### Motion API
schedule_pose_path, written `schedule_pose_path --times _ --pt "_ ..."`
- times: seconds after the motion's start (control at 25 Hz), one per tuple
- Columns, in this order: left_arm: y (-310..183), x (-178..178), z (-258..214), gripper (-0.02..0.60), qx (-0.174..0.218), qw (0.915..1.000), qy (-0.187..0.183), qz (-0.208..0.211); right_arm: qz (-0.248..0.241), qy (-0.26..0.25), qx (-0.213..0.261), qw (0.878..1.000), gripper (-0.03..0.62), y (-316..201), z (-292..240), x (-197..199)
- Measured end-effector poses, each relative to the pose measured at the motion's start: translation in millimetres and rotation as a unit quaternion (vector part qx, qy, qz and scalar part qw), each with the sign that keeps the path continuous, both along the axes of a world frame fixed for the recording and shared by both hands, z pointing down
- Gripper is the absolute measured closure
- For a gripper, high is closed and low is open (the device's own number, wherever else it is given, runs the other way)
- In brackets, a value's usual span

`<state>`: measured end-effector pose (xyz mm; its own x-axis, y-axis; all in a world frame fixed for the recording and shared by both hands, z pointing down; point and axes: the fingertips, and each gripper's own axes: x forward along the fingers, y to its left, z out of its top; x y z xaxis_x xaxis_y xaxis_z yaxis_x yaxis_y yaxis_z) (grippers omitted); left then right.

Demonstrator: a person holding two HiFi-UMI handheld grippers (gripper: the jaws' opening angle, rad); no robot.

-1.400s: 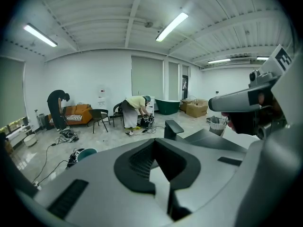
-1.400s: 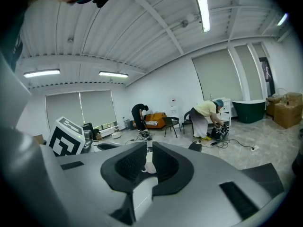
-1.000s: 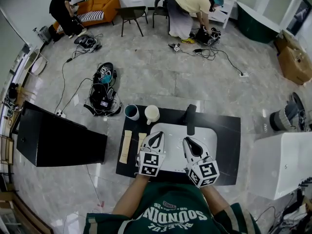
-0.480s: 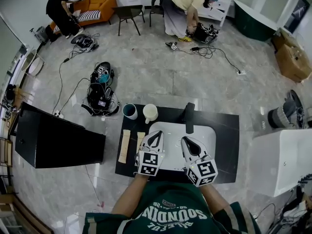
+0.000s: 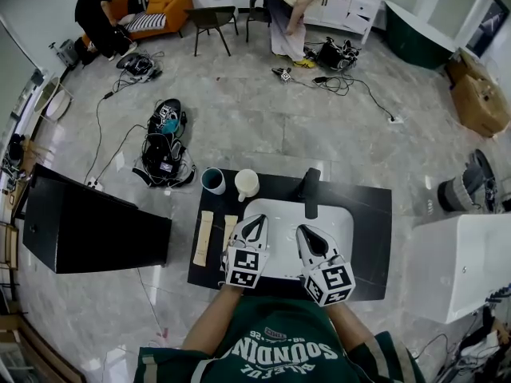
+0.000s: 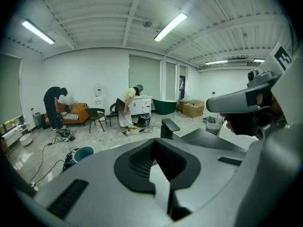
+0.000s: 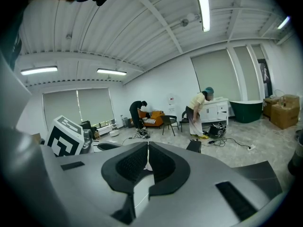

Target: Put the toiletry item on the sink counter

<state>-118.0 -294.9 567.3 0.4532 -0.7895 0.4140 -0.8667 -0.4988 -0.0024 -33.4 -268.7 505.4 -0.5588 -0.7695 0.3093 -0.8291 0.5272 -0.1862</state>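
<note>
A black sink counter (image 5: pixel 371 230) holds a white basin (image 5: pixel 339 222) with a black faucet (image 5: pixel 310 191). Two flat beige toiletry items (image 5: pixel 205 238) lie side by side on the counter's left part, the second (image 5: pixel 230 230) nearer the basin. A teal cup (image 5: pixel 214 181) and a cream cup (image 5: pixel 247 184) stand behind them. My left gripper (image 5: pixel 257 219) hovers at the basin's near left edge, shut and holding nothing (image 6: pixel 154 142). My right gripper (image 5: pixel 302 230) hangs beside it over the basin, also shut and bare (image 7: pixel 147 145).
A black cabinet (image 5: pixel 88 230) stands left of the counter, a white unit (image 5: pixel 471 266) to the right. Bags (image 5: pixel 164 154) and cables lie on the marble floor beyond. Two people bend over at the far wall near an orange sofa (image 5: pixel 164 6) and chairs.
Both grippers stay nearly where they were, still shut. The view has shifted slightly, and the person in the yellow shirt has moved left at the back.
</note>
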Motion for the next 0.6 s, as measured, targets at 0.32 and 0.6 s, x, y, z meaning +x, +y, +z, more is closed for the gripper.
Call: schedule_pose_path --times 0.32,0.6 --pt "-4.6 -3.1 2.3 0.571 -0.002 1.0 0.002 -0.004 -0.007 0.0 -0.005 1.0 0.549 -3.6 3.6 -5.0" --pt "-6.4 -4.2 3.3 0.571 -0.005 1.0 0.005 -0.001 -0.01 0.001 -0.007 1.0 0.549 -5.2 3.9 -8.8"
